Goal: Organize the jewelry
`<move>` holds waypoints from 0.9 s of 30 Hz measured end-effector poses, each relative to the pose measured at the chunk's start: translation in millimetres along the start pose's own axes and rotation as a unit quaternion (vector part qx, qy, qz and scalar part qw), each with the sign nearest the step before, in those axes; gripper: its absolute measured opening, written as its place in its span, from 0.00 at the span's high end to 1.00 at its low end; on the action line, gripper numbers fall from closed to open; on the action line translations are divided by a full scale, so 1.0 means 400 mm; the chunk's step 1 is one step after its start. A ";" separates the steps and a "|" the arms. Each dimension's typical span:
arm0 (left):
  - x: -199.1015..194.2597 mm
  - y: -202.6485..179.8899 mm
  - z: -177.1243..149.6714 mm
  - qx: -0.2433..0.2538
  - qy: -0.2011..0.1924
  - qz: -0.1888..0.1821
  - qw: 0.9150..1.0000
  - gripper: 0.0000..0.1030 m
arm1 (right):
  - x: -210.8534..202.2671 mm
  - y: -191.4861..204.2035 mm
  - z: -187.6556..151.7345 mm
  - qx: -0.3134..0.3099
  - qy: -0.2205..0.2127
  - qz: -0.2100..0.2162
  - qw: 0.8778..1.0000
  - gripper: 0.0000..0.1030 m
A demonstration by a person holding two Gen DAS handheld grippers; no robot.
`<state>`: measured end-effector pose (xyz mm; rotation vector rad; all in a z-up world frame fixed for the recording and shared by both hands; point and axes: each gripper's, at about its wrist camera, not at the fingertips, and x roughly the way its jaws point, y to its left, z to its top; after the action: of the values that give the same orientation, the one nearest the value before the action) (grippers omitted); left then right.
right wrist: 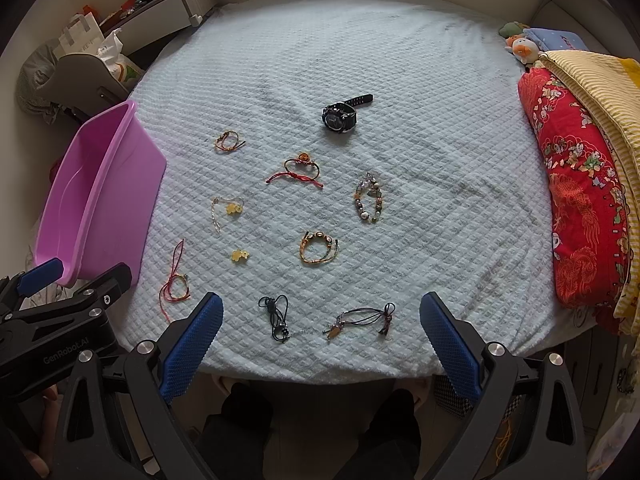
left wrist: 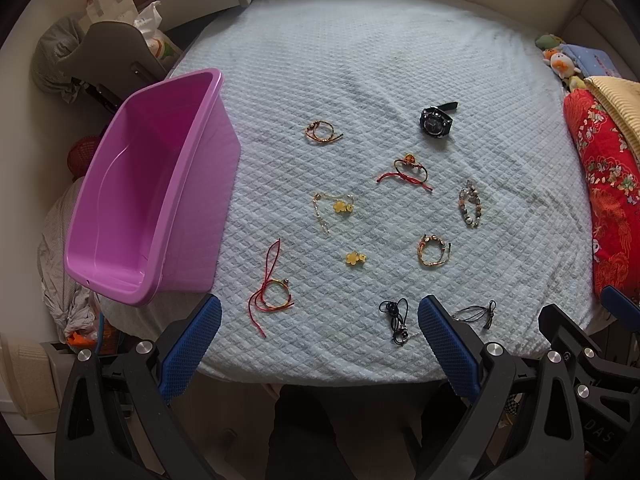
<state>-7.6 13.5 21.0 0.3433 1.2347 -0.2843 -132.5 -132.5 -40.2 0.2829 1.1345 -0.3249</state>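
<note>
Several pieces of jewelry lie spread on a pale blue quilted bed cover (left wrist: 360, 60). A black watch (left wrist: 436, 120) (right wrist: 340, 116) lies farthest back. A red cord bracelet (left wrist: 406, 172) (right wrist: 298, 172), a beaded bracelet (left wrist: 471, 206) (right wrist: 369, 200), a yellow charm (left wrist: 355, 258) (right wrist: 240, 255) and a black cord necklace (left wrist: 396, 318) (right wrist: 276, 316) lie nearer. An empty purple bin (left wrist: 152, 200) (right wrist: 92, 192) stands at the left. My left gripper (left wrist: 320, 344) and right gripper (right wrist: 322, 344) are both open and empty at the near bed edge.
Folded red and yellow quilts (right wrist: 580, 200) lie along the right side of the bed, with plush toys (right wrist: 524, 46) behind them. A chair (left wrist: 104, 56), bags and a shelf stand beyond the left bed edge. The person's legs show below the near edge.
</note>
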 end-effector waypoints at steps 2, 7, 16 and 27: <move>-0.001 0.000 0.001 0.000 -0.001 0.000 1.000 0.06 | -0.001 0.000 0.000 0.000 0.000 0.000 1.000 0.08; 0.001 0.000 -0.002 0.000 0.000 0.000 1.000 0.06 | 0.000 0.000 -0.001 0.000 0.000 0.000 1.000 0.08; 0.023 0.011 -0.023 -0.011 0.006 -0.002 1.000 0.06 | 0.029 -0.034 -0.041 0.005 0.008 0.000 1.000 0.08; 0.167 -0.045 -0.158 0.006 0.037 -0.008 0.999 0.06 | 0.165 -0.133 -0.155 0.040 0.038 -0.001 0.998 0.09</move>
<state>-49.1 21.0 -62.7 0.3563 1.3088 -0.2944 -179.9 -165.0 -128.4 0.3681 1.1977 -0.3643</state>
